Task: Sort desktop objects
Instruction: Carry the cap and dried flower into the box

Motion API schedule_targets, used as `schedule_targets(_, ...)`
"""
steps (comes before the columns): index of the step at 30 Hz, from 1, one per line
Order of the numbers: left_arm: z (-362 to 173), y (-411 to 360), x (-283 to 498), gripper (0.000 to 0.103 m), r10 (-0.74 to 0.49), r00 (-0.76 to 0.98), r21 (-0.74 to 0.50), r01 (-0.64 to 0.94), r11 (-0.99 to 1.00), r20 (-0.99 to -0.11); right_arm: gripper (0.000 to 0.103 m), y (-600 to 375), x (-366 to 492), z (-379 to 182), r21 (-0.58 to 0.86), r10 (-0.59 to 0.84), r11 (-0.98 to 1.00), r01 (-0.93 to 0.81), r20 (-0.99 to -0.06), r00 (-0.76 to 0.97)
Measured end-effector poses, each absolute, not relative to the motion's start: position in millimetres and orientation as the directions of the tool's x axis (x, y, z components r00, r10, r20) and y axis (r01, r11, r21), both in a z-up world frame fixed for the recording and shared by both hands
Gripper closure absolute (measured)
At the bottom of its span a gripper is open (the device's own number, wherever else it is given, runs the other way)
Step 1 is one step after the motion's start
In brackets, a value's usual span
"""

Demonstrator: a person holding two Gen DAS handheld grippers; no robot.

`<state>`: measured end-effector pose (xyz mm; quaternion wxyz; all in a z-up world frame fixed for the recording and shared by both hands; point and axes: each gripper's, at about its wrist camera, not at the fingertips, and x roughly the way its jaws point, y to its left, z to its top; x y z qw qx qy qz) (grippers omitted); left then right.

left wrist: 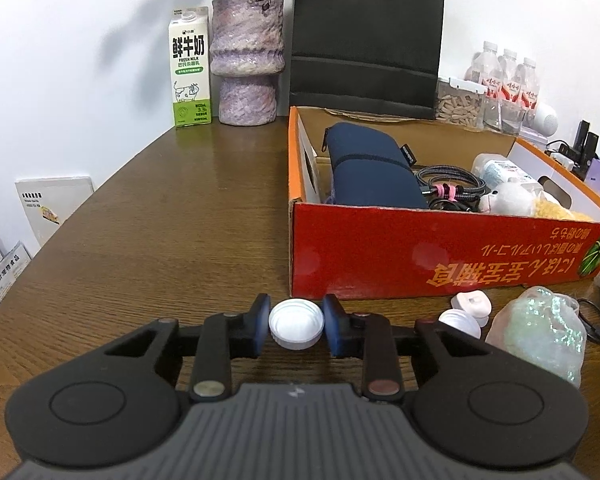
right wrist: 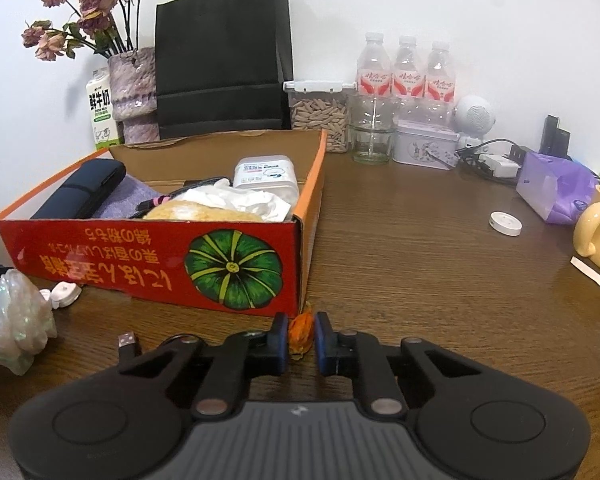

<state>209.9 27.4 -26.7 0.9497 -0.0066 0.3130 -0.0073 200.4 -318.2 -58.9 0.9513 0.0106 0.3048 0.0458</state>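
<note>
A white bottle cap sits on the brown table in front of the red cardboard box, and my left gripper is shut on it, a blue pad pressing each side. In the right wrist view my right gripper is shut on a small dried orange flower near the front right corner of the red box. The box holds a navy pouch, coiled cables, a white wipes pack and crumpled tissue.
Two more white caps and an iridescent bag lie right of my left gripper. A USB plug, a white disc, a yellow mug and a purple bag are on the table. Vase, milk carton, black bag and bottles line the back wall.
</note>
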Motion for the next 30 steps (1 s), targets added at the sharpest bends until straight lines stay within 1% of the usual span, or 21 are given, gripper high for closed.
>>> schedule_targets(6, -16.1, 32.6, 199.4, 0.074, -0.013, 0.823, -0.023, -0.001, 1.0, -0.567, 0.09, -319.5, 191.3, -50.6, 0.05, 0.083, 0.997, -0.066, -0.556, 0.827)
schedule_targets(10, -1.7, 33.1, 191.8, 0.074, -0.013, 0.849, -0.024, 0.001, 1.0, -0.528, 0.09, -320.9, 188.1, -40.1, 0.044, 0.073, 0.997, -0.059, -0.534, 0.842)
schedule_targets(16, 24.9, 29.0, 187.8, 0.074, -0.035, 0.886, -0.04, 0.019, 0.999, -0.462, 0.09, -321.1, 187.5, -13.3, 0.034, 0.065, 0.998, -0.056, -0.466, 0.882)
schedule_targets(25, 58.1, -8.3, 200.0, 0.074, -0.107, 0.925, -0.036, 0.101, 0.994, -0.364, 0.09, -293.7, 204.8, 25.4, 0.062, 0.136, 0.991, -0.121, -0.372, 0.918)
schedule_targets(30, 59.9, -32.7, 215.6, 0.074, -0.141, 0.928, -0.044, 0.134, 0.99, -0.346, 0.09, -268.2, 225.1, 30.7, 0.089, 0.177, 0.984, -0.155, -0.364, 0.914)
